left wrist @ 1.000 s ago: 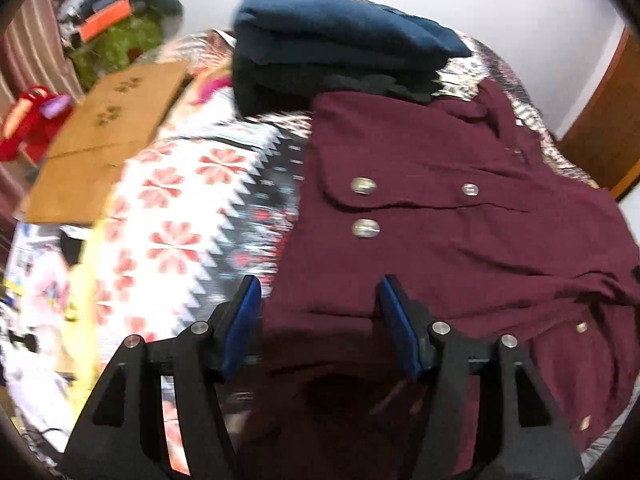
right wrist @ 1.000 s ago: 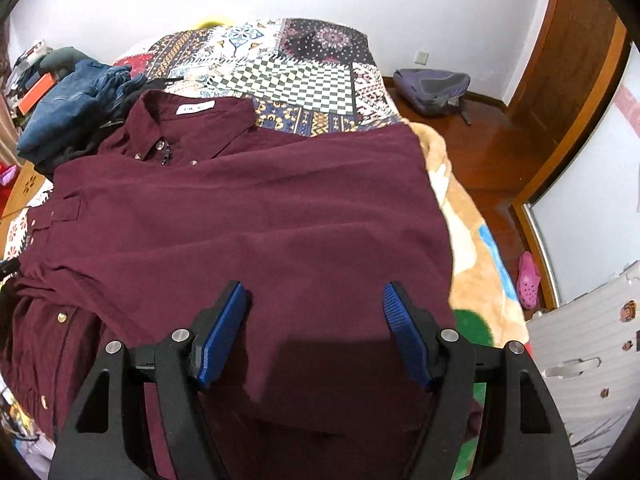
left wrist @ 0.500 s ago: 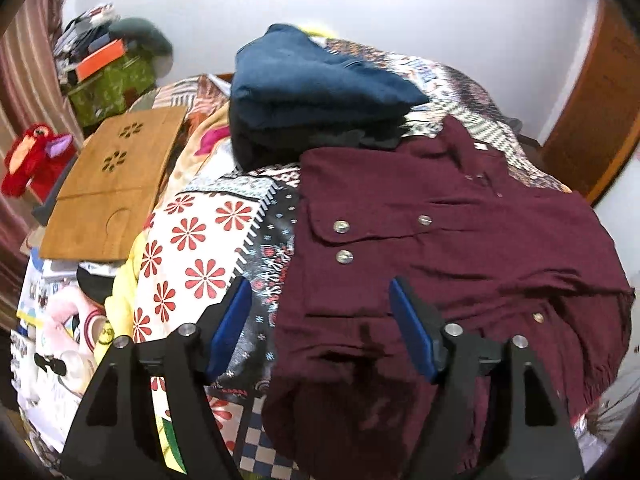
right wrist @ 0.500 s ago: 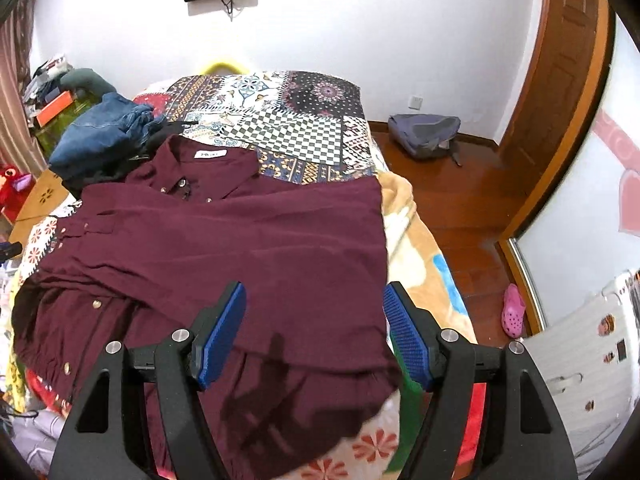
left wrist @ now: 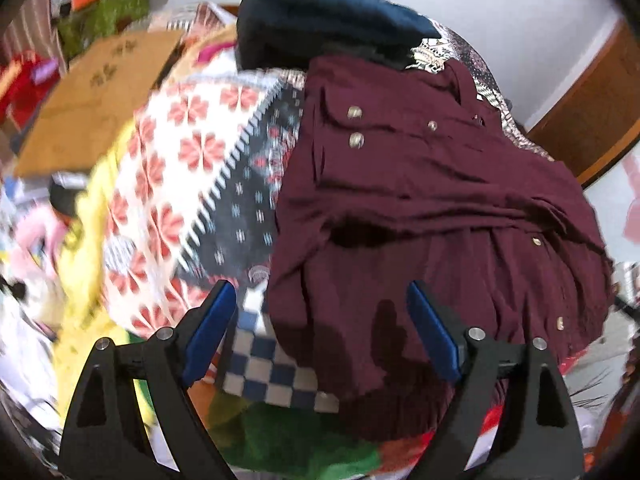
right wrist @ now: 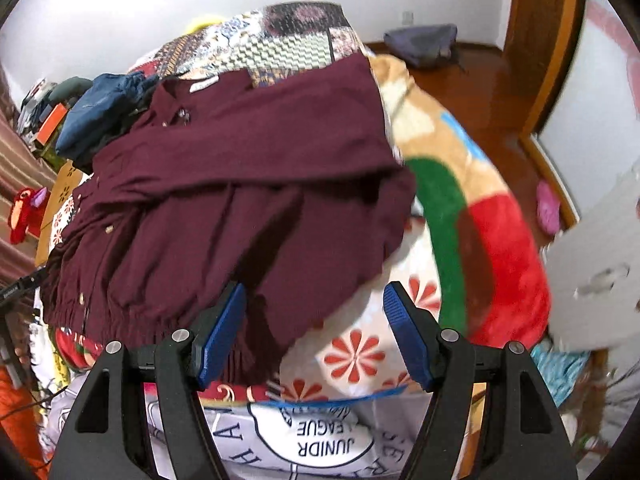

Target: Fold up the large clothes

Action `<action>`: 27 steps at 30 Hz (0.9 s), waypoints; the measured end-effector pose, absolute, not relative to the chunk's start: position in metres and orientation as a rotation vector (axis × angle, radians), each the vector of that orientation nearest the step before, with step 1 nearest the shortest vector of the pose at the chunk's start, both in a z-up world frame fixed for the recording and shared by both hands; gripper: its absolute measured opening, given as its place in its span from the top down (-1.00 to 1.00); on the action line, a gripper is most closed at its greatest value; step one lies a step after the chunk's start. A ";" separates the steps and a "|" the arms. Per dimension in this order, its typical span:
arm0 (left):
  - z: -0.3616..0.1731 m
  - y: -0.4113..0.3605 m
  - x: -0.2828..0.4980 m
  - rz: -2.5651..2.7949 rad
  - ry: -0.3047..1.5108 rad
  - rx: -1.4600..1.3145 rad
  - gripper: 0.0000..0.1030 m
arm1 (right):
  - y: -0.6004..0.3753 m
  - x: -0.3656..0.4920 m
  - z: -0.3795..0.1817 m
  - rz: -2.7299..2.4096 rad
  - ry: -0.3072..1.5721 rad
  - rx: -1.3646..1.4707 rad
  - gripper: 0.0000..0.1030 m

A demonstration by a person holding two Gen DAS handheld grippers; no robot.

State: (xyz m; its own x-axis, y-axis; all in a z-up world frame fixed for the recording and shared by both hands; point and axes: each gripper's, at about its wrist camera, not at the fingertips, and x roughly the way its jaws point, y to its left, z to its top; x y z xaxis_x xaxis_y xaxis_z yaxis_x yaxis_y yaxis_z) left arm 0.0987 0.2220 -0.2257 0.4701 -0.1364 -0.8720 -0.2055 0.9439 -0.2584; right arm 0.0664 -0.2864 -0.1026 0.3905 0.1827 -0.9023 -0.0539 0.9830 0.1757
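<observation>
A dark red shirt [left wrist: 432, 208] lies spread on a bed [left wrist: 192, 168] covered with patterned blankets, its collar toward the far wall and its gathered hem hanging over the near edge. Part of the shirt is folded across itself, leaving a ridge of cloth that runs across the middle (seen clearly from the right wrist view, where the shirt [right wrist: 240, 184] shows a layered fold). Metal snap buttons dot a flap near its far left part.

The left gripper [left wrist: 322, 332] hovers over the near left corner of the shirt. Its blue-padded fingers [left wrist: 208, 332] stand wide apart and have just been opening; the hem shows in the gap between them, but the pads press on nothing.

The right gripper [right wrist: 316, 332] hovers over the near right corner. Its fingers [right wrist: 404, 336] are also well apart and grip nothing; the shirt's lower edge lies behind the left finger, and the flowered blanket [right wrist: 360, 352] shows in the gap.

Behind the shirt, touching its far left edge, sits a stack of folded dark blue clothes [left wrist: 320, 12]. A brown board [left wrist: 100, 92] lies beside the bed on the left (both blurred). A grey bag [right wrist: 424, 40] rests on the wooden floor by the far wall.
</observation>
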 end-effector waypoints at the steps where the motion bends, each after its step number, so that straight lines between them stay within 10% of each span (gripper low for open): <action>1: -0.231 0.224 0.097 0.027 1.096 -0.394 -0.69 | -0.287 0.065 -0.106 0.151 1.167 0.133 -0.31; 16: -0.257 0.186 0.092 -0.176 1.113 -0.544 -0.67 | -0.289 0.071 -0.130 0.227 1.169 0.368 -0.22; 21: -0.238 0.187 0.097 -0.150 1.070 -0.500 0.24 | -0.279 0.074 -0.122 0.289 1.137 0.366 0.39; 27: -0.200 0.181 0.103 -0.213 0.975 -0.455 0.65 | -0.273 0.082 -0.100 0.325 1.036 0.361 0.80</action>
State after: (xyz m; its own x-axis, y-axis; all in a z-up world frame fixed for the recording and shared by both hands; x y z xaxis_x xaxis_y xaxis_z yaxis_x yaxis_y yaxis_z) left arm 0.1026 0.1810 -0.2004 0.5497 -0.3730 -0.7474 -0.0282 0.8860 -0.4629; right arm 0.0820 -0.2730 -0.0999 0.4725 0.4259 -0.7716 -0.0912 0.8944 0.4379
